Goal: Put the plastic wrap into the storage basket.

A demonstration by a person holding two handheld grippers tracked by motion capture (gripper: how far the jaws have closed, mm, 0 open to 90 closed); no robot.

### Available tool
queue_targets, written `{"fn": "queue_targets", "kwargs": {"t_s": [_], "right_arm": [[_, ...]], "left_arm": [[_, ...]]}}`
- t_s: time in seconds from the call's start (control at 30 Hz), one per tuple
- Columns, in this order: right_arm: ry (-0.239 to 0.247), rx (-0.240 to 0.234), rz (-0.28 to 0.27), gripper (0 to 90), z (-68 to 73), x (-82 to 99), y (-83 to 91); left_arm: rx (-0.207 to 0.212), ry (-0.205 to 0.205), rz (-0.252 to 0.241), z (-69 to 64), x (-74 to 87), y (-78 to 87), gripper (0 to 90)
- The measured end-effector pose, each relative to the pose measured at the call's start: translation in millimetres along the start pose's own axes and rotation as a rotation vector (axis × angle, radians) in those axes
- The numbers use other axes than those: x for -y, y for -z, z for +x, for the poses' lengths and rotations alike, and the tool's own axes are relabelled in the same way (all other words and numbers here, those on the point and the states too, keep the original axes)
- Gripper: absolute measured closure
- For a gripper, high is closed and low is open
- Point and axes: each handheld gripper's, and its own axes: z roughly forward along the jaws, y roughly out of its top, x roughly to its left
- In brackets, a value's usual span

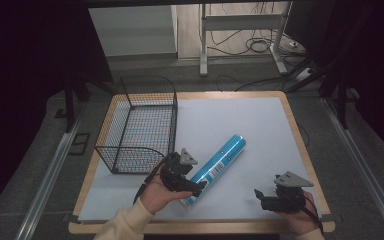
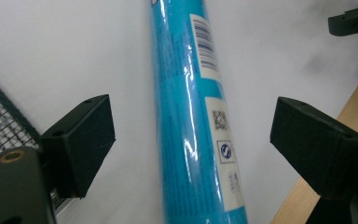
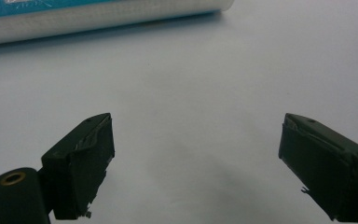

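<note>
At the near edge of the table [image 1: 300,150], the left gripper [image 1: 200,189] sits at about 7 o'clock from the table's middle, held in a hand [image 1: 156,196] with a pale sleeve. Its jaws stand wide apart on either side of the tube [image 1: 216,167]. In the left gripper view the tube [image 2: 193,121] runs straight up between the two black pads [image 2: 91,135], with clear white surface on each side of it, so neither pad touches it. Whether the gripper hangs just above the tube's near end or rests on the mat is hard to tell from the high view.

The right gripper [image 1: 258,194] is at roughly 5 o'clock, well apart from the left one, its tips aimed toward 9 o'clock. Its jaws are also spread open and hold nothing; in the right gripper view [image 3: 193,163] bare white mat lies between them and the tube [image 3: 98,16] crosses the top edge farther off.

The tube is blue with a white barcode label and a glossy wrap. It lies flat on the white mat [image 1: 240,125], near the middle, slanting from its near end at 7 o'clock to its far end at 1 o'clock.

Farther back, at about 10 o'clock, a black wire basket [image 1: 150,90] stands upright on the table's left side, just beside the left gripper and near the tube.
</note>
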Motion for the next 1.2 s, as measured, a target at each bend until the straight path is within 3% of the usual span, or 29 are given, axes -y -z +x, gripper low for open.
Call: {"fn": "queue_targets", "kwargs": {"t_s": [0.6, 1.2], "right_arm": [[-0.003, -0.005, 0.005, 10.8, -0.1, 0.5, -0.5], [0.001, -0.005, 0.005, 10.8, -0.9, 0.7, -0.3]], "left_arm": [[0.012, -0.018, 0.069, -3.9, -27.7, -33.7, 13.3], [0.000, 0.003, 0.160, -0.2, -47.6, -73.8, 12.8]]}}
